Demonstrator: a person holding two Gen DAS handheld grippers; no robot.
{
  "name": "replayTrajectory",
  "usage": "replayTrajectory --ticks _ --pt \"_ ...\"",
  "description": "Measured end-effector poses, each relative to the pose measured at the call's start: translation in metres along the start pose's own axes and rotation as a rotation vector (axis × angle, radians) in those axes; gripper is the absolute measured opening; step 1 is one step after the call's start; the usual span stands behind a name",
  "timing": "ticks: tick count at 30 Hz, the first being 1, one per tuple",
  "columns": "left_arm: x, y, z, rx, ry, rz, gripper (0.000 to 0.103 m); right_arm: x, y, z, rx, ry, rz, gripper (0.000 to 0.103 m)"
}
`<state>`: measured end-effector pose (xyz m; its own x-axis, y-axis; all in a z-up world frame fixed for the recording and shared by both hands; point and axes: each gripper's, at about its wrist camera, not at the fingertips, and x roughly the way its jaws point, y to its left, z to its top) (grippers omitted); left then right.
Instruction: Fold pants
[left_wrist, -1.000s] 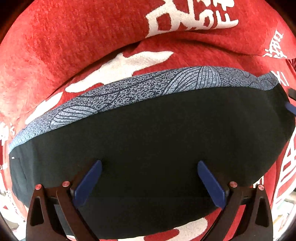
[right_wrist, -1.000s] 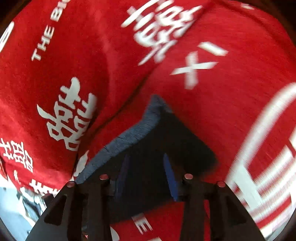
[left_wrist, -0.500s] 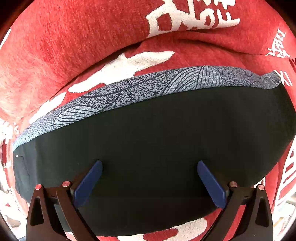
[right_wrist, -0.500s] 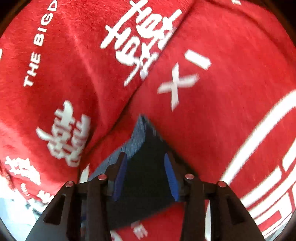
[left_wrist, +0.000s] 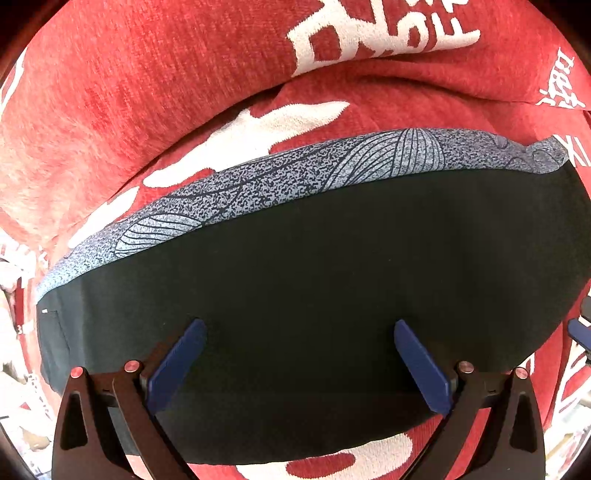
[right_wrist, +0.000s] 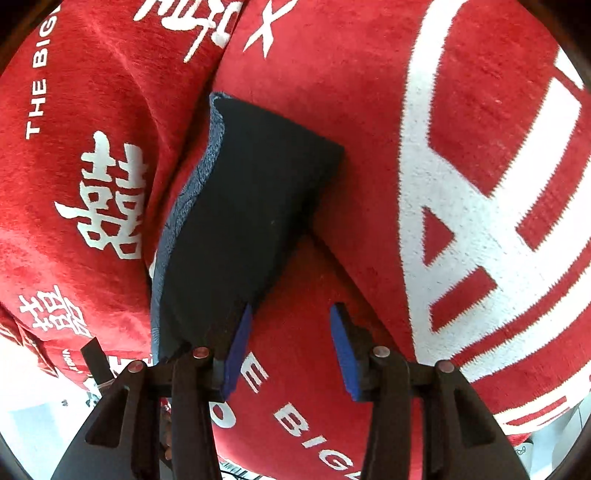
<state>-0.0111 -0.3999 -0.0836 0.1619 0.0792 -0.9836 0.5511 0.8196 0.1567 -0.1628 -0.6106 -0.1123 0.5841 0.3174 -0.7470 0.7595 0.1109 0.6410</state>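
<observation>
pants (left_wrist: 332, 295): dark fabric, folded into a flat oblong pad, lying on a red blanket (left_wrist: 129, 110) with white lettering. in the left wrist view the pad fills the centre and lower half of the frame. a grey-blue patterned band (left_wrist: 295, 177) with a leaf-line print runs along its upper edge, from the lower left to the upper right. a small white tag (left_wrist: 44, 311) shows at the left end of the pad.

left gripper (left_wrist: 299, 354): lower centre of the frame, over the near part of the pad. jaws wide apart; the blue pads (left_wrist: 175, 363) stand well apart with only flat dark fabric between them. nothing is held. whether the tips touch the fabric cannot be determined.

in the right wrist view the pants (right_wrist: 251, 206) appear as a narrow dark strip running from the upper centre down to the lower left, with the patterned band (right_wrist: 184, 206) on its left edge. the red blanket (right_wrist: 369, 129) covers the rest of the frame; a large white graphic occupies the right side.

right gripper (right_wrist: 290, 347): lower centre of the frame. jaws partly open and empty; red blanket shows between the blue pads (right_wrist: 343, 350). the left-hand pad sits just beside the near corner of the pants; contact cannot be confirmed.
</observation>
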Motion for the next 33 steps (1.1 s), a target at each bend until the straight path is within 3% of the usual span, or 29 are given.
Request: replayTrajectory --ticks 11,17,26,30,33 --pt "-0.009 -0.014 -0.003 -0.007 -0.002 0.020 0.103 0.010 0.004 0.006 0.004 0.018 0.068 0.053" --pt "-0.009 -0.015 -0.008 -0.013 -0.007 0.022 0.103 0.015 -0.002 0.013 0.007 -0.023 0.133 0.055" --pt "-0.020 -0.026 -0.007 0.000 0.005 0.061 0.103 0.017 -0.003 0.020 0.014 -0.033 0.148 0.056" --pt "-0.043 -0.045 0.000 0.034 -0.056 0.004 0.103 0.016 -0.004 0.018 0.011 -0.031 0.162 0.056" --pt "-0.041 -0.060 0.011 0.058 -0.053 -0.002 0.103 0.018 -0.008 0.021 0.022 -0.049 0.186 0.056"
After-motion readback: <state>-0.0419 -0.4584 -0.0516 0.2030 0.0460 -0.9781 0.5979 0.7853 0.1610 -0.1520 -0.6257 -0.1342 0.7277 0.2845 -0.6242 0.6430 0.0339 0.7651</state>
